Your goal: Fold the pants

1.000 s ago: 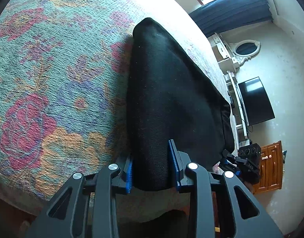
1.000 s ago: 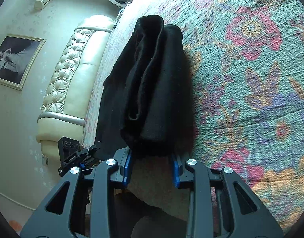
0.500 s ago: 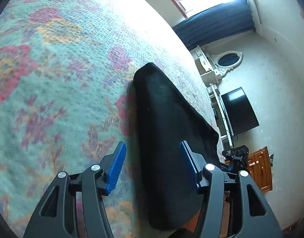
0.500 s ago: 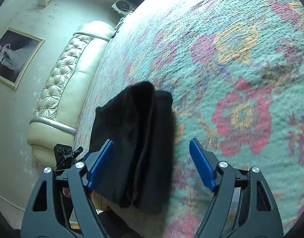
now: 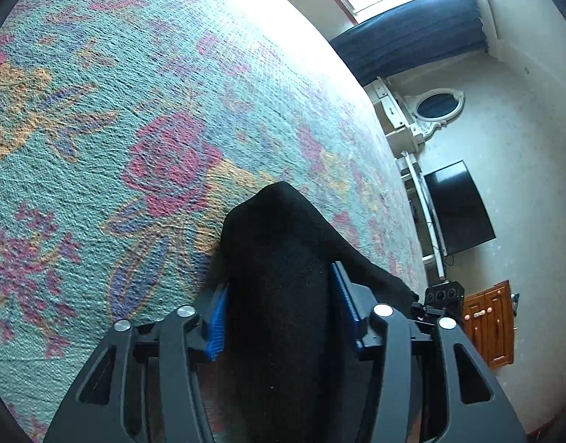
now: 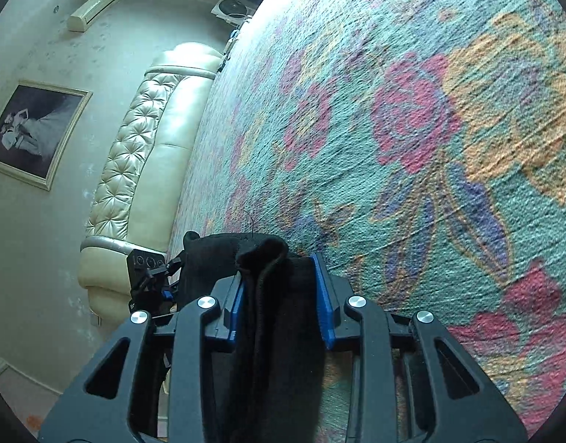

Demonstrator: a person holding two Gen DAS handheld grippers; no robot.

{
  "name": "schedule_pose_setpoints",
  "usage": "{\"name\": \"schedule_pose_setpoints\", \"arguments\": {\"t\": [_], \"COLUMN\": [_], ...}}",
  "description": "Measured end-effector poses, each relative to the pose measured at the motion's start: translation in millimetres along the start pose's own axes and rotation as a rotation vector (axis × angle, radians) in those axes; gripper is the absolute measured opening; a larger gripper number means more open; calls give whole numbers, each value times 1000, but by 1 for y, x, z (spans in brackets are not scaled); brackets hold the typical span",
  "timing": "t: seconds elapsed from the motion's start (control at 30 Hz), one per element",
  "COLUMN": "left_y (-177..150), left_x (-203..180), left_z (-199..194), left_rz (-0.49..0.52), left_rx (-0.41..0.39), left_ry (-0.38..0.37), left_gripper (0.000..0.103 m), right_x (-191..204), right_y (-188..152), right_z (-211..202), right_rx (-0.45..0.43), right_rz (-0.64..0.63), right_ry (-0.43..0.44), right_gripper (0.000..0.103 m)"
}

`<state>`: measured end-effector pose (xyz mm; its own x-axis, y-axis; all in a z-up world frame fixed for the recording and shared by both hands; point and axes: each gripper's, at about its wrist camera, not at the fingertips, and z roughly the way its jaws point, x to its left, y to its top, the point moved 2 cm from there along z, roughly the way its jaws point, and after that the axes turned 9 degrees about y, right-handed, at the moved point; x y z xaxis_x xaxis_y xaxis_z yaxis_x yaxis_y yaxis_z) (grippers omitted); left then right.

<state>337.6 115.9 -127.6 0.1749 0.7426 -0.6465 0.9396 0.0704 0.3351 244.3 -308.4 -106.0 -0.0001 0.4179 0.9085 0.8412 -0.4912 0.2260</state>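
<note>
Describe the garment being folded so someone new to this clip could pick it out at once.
Find the bed with the floral bedspread. At its near edge lie the folded black pants, between the blue pads of both grippers. They are the only plain dark thing on the patterned cover.

The left gripper [image 5: 279, 306] has just closed on the black pants [image 5: 279, 258], which bulge past its fingertips over the floral bedspread [image 5: 116, 129]; its pads seem to press the cloth.
</note>
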Motion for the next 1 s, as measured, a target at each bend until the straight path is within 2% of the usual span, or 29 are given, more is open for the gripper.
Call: {"name": "schedule_pose_setpoints", "arguments": {"t": [0.2, 0.53, 1.0], "left_y": [-11, -25, -23], "left_x": [-2, -5, 5], "left_z": [-1, -2, -7], "left_rz": [47, 69, 102], "left_rx": [-28, -54, -73], "left_ry": [34, 22, 18], "left_gripper": [37, 36, 36], "right_x": [-11, -8, -3], "right_y": [1, -4, -7], "right_z": [-4, -2, -3], "right_rx": [-8, -21, -38], "right_rz": [20, 14, 2], "right_ry": [43, 40, 34], "right_gripper": [28, 28, 28]}}
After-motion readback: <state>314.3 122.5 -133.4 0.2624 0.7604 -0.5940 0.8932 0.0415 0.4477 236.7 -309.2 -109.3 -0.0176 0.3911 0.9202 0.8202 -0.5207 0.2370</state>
